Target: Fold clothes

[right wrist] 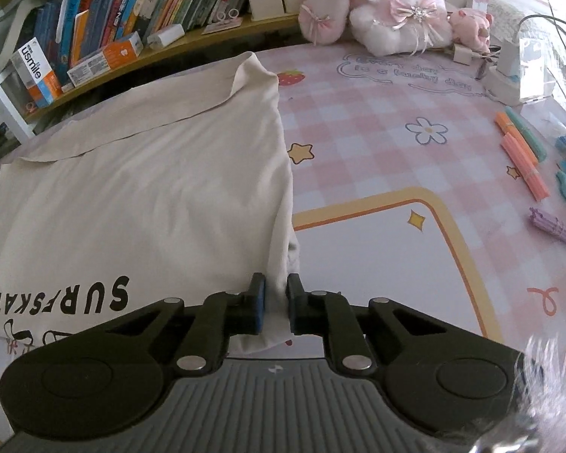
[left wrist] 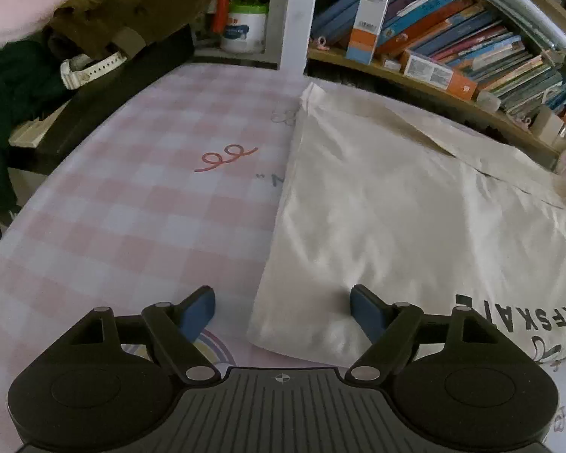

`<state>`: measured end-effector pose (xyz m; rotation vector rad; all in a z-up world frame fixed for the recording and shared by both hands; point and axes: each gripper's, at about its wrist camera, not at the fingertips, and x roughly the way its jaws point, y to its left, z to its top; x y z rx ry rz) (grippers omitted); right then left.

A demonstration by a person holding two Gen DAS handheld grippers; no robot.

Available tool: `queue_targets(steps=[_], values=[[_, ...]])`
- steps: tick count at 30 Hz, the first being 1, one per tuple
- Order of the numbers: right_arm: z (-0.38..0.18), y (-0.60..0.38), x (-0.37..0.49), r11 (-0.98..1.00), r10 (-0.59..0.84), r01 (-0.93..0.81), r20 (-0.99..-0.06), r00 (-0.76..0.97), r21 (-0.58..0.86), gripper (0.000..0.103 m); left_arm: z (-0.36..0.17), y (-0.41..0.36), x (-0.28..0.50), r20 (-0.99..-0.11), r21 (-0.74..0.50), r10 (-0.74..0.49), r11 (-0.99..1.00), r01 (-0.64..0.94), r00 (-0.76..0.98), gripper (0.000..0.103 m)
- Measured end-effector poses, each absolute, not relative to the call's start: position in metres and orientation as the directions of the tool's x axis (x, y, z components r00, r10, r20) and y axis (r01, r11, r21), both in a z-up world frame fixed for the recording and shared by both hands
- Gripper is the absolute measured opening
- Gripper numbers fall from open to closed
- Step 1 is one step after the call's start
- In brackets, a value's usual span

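A cream T-shirt (left wrist: 403, 219) with black "SURFSKATE" lettering lies spread on the pink checked table cover (left wrist: 139, 204). My left gripper (left wrist: 282, 311) stands open at the shirt's near left corner, one blue pad on the cover and the other over the cloth, nothing between them. In the right wrist view the same T-shirt (right wrist: 139, 196) fills the left half. My right gripper (right wrist: 275, 298) is shut on a bunched fold of the shirt's right edge near the front.
Bookshelves (left wrist: 452, 41) (right wrist: 124, 11) run along the back. Dark clothes and a white watch (left wrist: 90, 68) sit at the back left. Plush toys (right wrist: 392, 11), a charger (right wrist: 509, 71) and coloured pens (right wrist: 524, 154) lie to the right on the table cover (right wrist: 388, 143).
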<state>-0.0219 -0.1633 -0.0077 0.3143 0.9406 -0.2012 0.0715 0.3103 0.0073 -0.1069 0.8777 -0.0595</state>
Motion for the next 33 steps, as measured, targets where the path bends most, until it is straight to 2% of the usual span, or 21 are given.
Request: queue_targets(steps=[1, 3, 4, 5, 7, 8, 13, 17, 19, 20, 22, 23, 26, 28, 31, 33], values=[[-0.008, -0.162, -0.022, 0.935, -0.035, 0.307, -0.818, 0.575, 0.177, 0.011, 0.007, 0.310, 0.070, -0.762, -0.117, -0.099, 0.993, 0.015, 0.640, 0.078], [-0.008, -0.161, -0.024, 0.934, -0.034, 0.310, -0.820, 0.571, 0.177, 0.011, 0.008, 0.311, 0.067, -0.754, -0.128, -0.115, 0.991, 0.027, 0.647, 0.054], [-0.007, -0.160, -0.027, 0.936, -0.031, 0.307, -0.823, 0.567, 0.175, 0.011, 0.009, 0.313, 0.067, -0.751, -0.143, -0.128, 0.989, 0.030, 0.648, 0.037], [-0.007, -0.160, -0.030, 0.937, -0.029, 0.303, -0.826, 0.563, 0.174, 0.011, 0.010, 0.316, 0.067, -0.752, -0.171, -0.150, 0.985, 0.030, 0.642, 0.027], [-0.006, -0.159, -0.036, 0.940, -0.024, 0.296, -0.831, 0.555, 0.171, 0.009, 0.011, 0.318, 0.068, -0.753, -0.215, -0.190, 0.976, 0.037, 0.630, 0.013], [-0.005, -0.159, -0.039, 0.941, -0.022, 0.293, -0.834, 0.551, 0.169, 0.008, 0.014, 0.316, 0.067, -0.751, -0.207, -0.192, 0.977, 0.051, 0.632, 0.010], [-0.002, -0.157, -0.054, 0.948, -0.010, 0.275, -0.847, 0.531, 0.162, 0.008, 0.042, 0.319, 0.047, -0.705, -0.204, -0.242, 0.969, 0.137, 0.667, 0.008], [0.000, -0.156, -0.066, 0.953, -0.001, 0.261, -0.857, 0.515, 0.156, 0.007, 0.017, 0.330, 0.037, -0.778, -0.175, -0.225, 0.974, 0.142, 0.586, 0.008], [-0.001, -0.155, -0.073, 0.954, 0.003, 0.257, -0.862, 0.507, 0.155, 0.007, 0.012, 0.333, 0.030, -0.780, -0.192, -0.236, 0.972, 0.137, 0.580, 0.009], [-0.002, -0.153, -0.077, 0.953, 0.001, 0.259, -0.861, 0.509, 0.155, 0.008, 0.012, 0.335, 0.028, -0.779, -0.198, -0.242, 0.970, 0.138, 0.579, 0.014], [-0.001, -0.151, -0.079, 0.957, -0.006, 0.251, -0.859, 0.512, 0.143, 0.009, 0.014, 0.336, 0.030, -0.785, -0.182, -0.235, 0.972, 0.149, 0.573, 0.018], [0.000, -0.150, -0.078, 0.959, -0.009, 0.248, -0.861, 0.508, 0.136, 0.011, 0.015, 0.337, 0.031, -0.789, -0.174, -0.232, 0.972, 0.155, 0.570, 0.019], [0.010, -0.154, -0.072, 0.969, -0.056, 0.234, -0.852, 0.521, 0.080, 0.029, 0.026, 0.332, 0.035, -0.787, -0.088, -0.175, 0.981, 0.173, 0.592, 0.025], [0.020, -0.158, -0.064, 0.970, -0.081, 0.234, -0.829, 0.553, 0.062, 0.032, 0.037, 0.325, 0.040, -0.759, -0.008, -0.121, 0.984, 0.177, 0.640, 0.031], [0.033, -0.159, -0.047, 0.972, -0.104, 0.229, -0.787, 0.609, 0.049, 0.041, 0.050, 0.311, 0.052, -0.712, -0.006, -0.139, 0.981, 0.191, 0.689, 0.038], [0.038, -0.153, -0.033, 0.977, -0.114, 0.210, -0.761, 0.639, 0.031, 0.046, 0.053, 0.295, 0.061, -0.692, -0.032, -0.178, 0.976, 0.216, 0.700, 0.039]])
